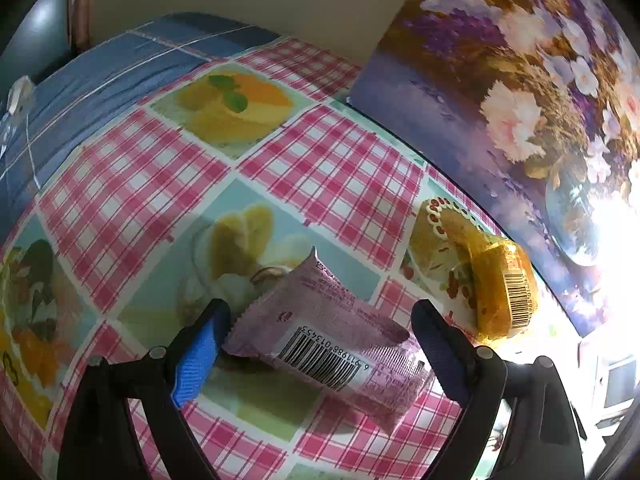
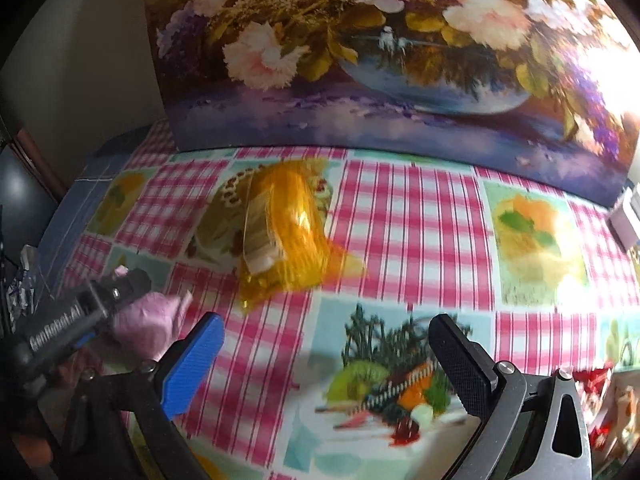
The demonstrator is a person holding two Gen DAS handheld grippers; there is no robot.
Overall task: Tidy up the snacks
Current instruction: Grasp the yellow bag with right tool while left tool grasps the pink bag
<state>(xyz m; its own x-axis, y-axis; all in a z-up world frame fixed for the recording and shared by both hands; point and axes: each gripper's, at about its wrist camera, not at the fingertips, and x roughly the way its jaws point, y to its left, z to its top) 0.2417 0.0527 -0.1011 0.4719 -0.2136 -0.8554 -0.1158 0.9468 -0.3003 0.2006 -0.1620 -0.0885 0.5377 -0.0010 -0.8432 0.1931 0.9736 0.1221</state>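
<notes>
A pink snack packet (image 1: 320, 332) with a barcode lies slanted between the fingers of my left gripper (image 1: 320, 344). Its crimped sides touch both pads, and a shadow falls on the cloth below it, so the gripper is shut on it across its width. In the right wrist view the same left gripper (image 2: 120, 300) and the pink packet (image 2: 148, 322) show at the left edge. A yellow-orange snack packet (image 1: 504, 292) rests on the checked tablecloth (image 1: 320, 168) to the right of it. My right gripper (image 2: 324, 356) hangs open and empty above the cloth, nearer than the yellow-orange packet (image 2: 284, 232).
A large flower painting (image 2: 360, 60) leans upright along the table's far edge. Blue checked fabric (image 1: 100, 76) covers the far left end. Red wrappers (image 2: 600, 384) show at the lower right edge, and a small white box (image 2: 628, 216) sits by the painting's right end.
</notes>
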